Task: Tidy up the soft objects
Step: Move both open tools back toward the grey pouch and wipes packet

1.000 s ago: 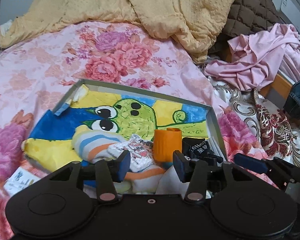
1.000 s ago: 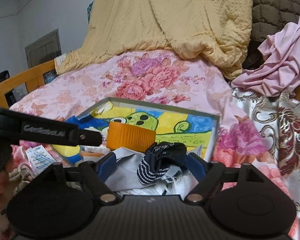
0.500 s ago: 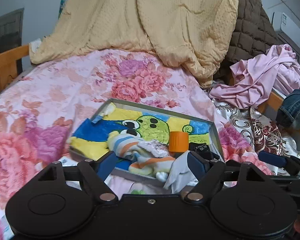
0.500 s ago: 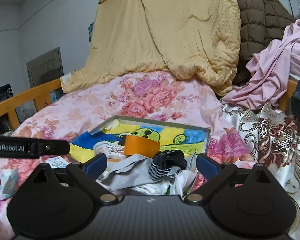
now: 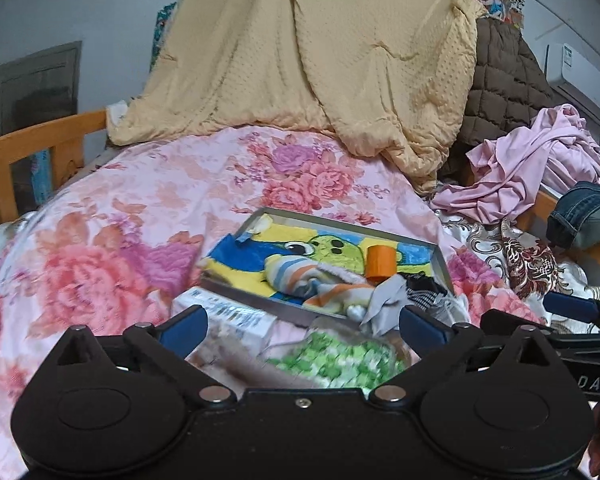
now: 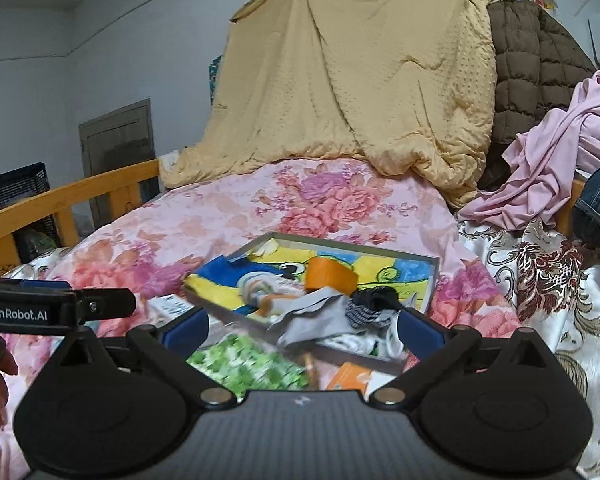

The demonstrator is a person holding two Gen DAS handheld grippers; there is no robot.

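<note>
A shallow grey tray [image 5: 443, 261] with a cartoon frog lining lies on the floral bed; it also shows in the right wrist view [image 6: 431, 280]. In it lie a striped sock [image 5: 300, 278], a grey cloth [image 5: 383, 300], a dark patterned sock [image 6: 365, 306] and an orange cup [image 5: 381, 262]. A green-and-white soft item [image 5: 335, 358] lies in front of the tray, also in the right wrist view [image 6: 246, 364]. My left gripper [image 5: 301, 326] is open and empty, held back from the tray. My right gripper [image 6: 301, 326] is open and empty, beside it.
A white labelled packet [image 5: 228, 316] lies left of the tray's near edge. A yellow quilt [image 5: 319, 60] and brown padded coat [image 5: 499, 92] hang at the back. Pink clothes [image 5: 539, 168] and jeans [image 5: 583, 220] lie at the right. A wooden bed rail [image 6: 72, 196] runs along the left.
Both grippers have pulled back and up from the tray and opened wide. The green-and-white item and the white packet have come into view in front of the tray.
</note>
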